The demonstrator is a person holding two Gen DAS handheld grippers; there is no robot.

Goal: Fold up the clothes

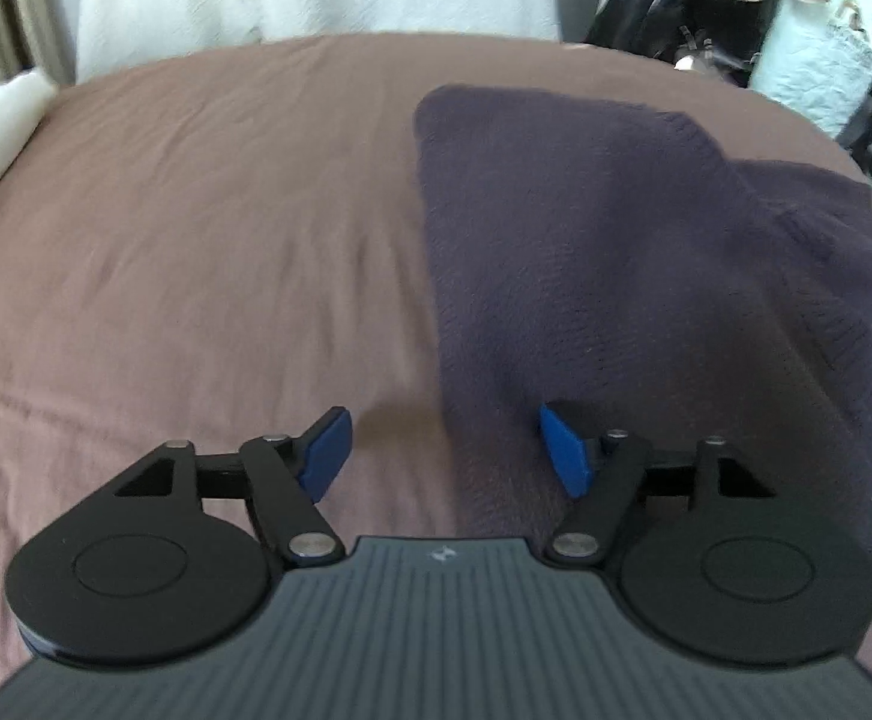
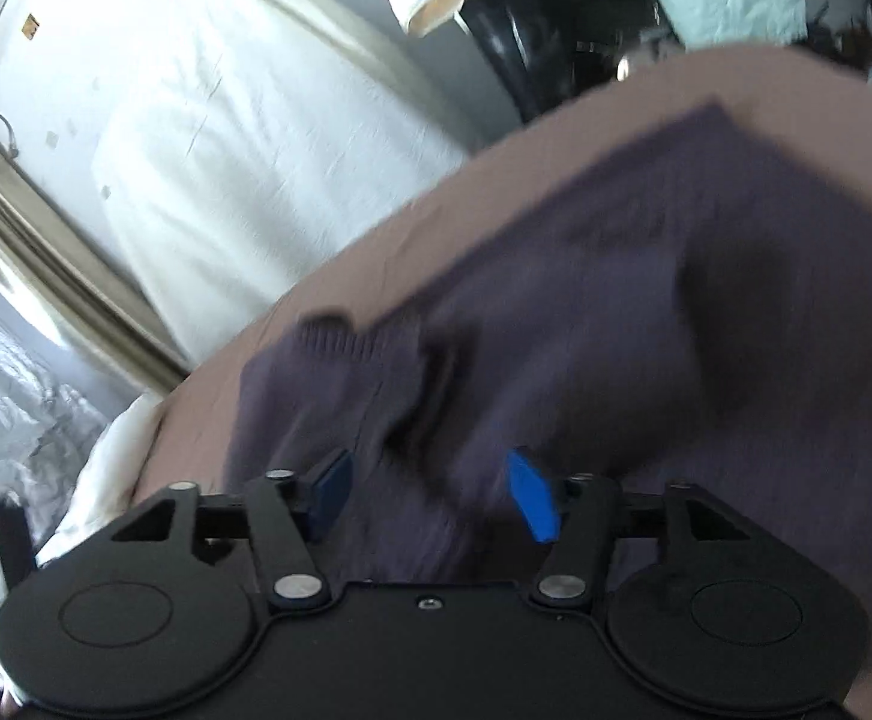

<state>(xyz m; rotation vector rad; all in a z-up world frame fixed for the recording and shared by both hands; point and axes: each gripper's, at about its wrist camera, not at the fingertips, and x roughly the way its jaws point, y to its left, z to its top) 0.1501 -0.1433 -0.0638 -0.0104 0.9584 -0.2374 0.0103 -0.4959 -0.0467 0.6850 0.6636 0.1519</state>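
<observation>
Left wrist view: dark knit sweater (image 1: 616, 252) lies partly folded on bed (image 1: 195, 240), both claws, left gripper (image 1: 445, 450) and right gripper (image 2: 429, 495), apart and empty; looks soft, floppy, light, so pinch a ribbed edge or corner.

No readable text, label, brand or number shows in either view.

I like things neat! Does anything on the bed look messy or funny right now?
A little. The dark purple sweater lies on the brown bedsheet only partly tidy: its right side is bunched and rumpled, and in the right wrist view a ribbed edge sticks out crooked. Both the left gripper and the right gripper are open, holding nothing.
</observation>
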